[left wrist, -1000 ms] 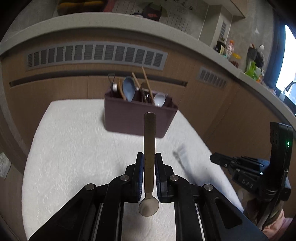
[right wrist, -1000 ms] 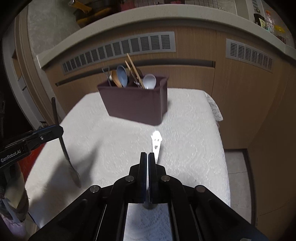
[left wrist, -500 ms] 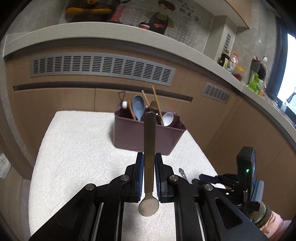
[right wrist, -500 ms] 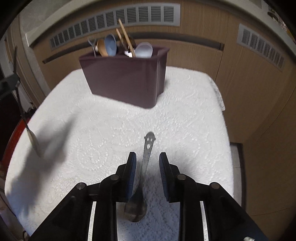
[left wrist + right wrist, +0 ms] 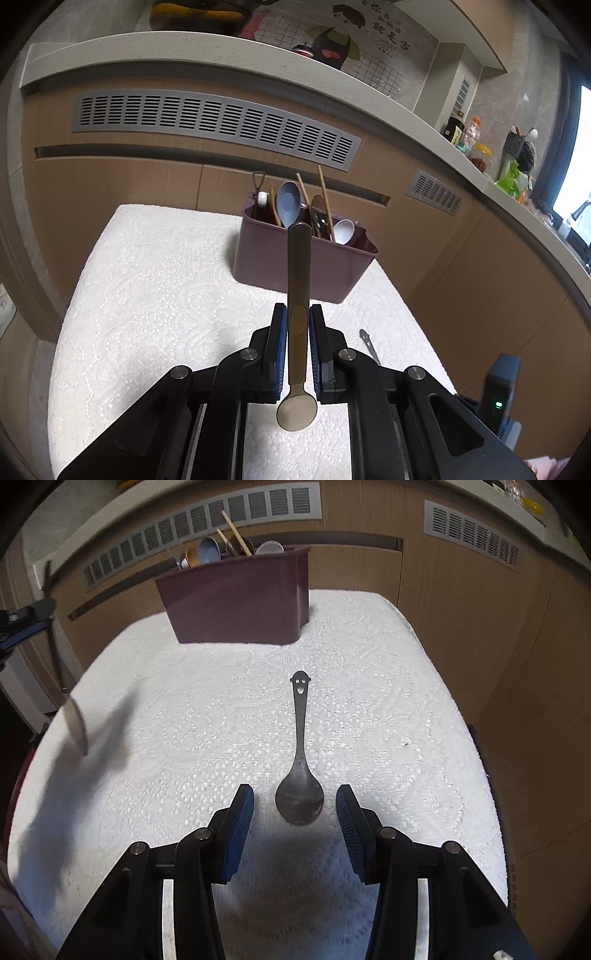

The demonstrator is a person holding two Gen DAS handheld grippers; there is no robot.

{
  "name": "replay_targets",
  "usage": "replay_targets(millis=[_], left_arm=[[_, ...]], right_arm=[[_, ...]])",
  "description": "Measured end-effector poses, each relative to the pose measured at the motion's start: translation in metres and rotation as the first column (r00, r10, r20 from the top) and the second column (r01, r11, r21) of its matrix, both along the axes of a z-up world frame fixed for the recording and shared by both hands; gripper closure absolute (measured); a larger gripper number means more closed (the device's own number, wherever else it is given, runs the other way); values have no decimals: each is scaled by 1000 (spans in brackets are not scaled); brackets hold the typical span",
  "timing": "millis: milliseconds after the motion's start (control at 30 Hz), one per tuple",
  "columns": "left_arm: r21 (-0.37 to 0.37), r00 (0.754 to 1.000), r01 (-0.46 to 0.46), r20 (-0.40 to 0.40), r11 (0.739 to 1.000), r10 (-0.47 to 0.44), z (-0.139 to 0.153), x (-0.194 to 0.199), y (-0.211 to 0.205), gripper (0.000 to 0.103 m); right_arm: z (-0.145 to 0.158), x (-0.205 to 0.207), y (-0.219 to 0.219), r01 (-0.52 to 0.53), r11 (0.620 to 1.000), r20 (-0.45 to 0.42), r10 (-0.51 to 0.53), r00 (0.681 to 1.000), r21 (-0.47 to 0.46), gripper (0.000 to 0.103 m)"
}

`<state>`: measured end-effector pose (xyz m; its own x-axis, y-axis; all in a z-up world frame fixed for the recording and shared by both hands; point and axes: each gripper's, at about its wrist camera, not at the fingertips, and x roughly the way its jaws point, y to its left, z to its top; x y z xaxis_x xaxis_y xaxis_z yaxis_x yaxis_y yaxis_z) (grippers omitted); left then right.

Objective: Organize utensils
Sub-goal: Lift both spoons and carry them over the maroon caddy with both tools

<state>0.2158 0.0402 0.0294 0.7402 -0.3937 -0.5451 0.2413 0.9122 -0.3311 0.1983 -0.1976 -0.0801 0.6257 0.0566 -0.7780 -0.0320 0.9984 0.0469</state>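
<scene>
Two wrist views over a small table covered with a white embossed cloth (image 5: 388,686), set against wooden cabinet fronts with grey vent grilles. A dark purple utensil holder (image 5: 295,266) stands at the far edge of the table, holding upright spoons and wooden chopsticks (image 5: 325,199).

The left gripper (image 5: 298,325) has its blue-padded fingers pinching the flat handle of a metal spoon (image 5: 297,280). The handle points forward toward the holder; the bowl hangs back near the camera, above the cloth.

The right gripper (image 5: 295,805) has its fingers spread and opening wider, the pads not touching anything. Between them, on the cloth near the middle of the table, lies a dark spoon with a smiley face cut into its handle end (image 5: 301,738). Its bowl sits between the fingertips and its handle points toward the holder.

In the right view the left gripper and its held spoon show blurred at the table's left edge
</scene>
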Motion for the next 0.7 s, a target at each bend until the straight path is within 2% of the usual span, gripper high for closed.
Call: replay_targets(millis=[33, 100, 133, 233, 367, 500, 700], left_arm=[[-5, 1000, -3, -2, 1000, 3, -1, 0, 1, 91], [-14, 1000, -3, -9, 1000, 3, -4, 0, 3, 91], [-15, 1000, -2, -12, 1000, 1, -5, 0, 3, 91], [-13, 1000, 1, -18, 1000, -1, -8, 1, 4, 91], [-7, 1000, 1, -15, 1000, -1, -8, 0, 2, 91], [-1, 1000, 4, -10, 1000, -4, -5, -1, -2, 91], [8, 1000, 18, -4, 1000, -18, -1, 1, -4, 91]], right_arm=[[-3, 4, 2, 6, 1000, -14, -7, 1000, -20, 61], [-3, 4, 6, 7, 998, -5, -7, 1000, -61, 75], [-2, 4, 8, 1, 997, -1, -1, 1000, -80, 77], [9, 2, 8, 11, 991, 48, -5, 999, -132, 77], [48, 1, 2, 19, 983, 173, 12, 985, -181, 77], [87, 4, -4, 23, 982, 276, 31, 961, -189, 77], [116, 15, -13, -7, 993, 289, 42, 956, -121, 77]])
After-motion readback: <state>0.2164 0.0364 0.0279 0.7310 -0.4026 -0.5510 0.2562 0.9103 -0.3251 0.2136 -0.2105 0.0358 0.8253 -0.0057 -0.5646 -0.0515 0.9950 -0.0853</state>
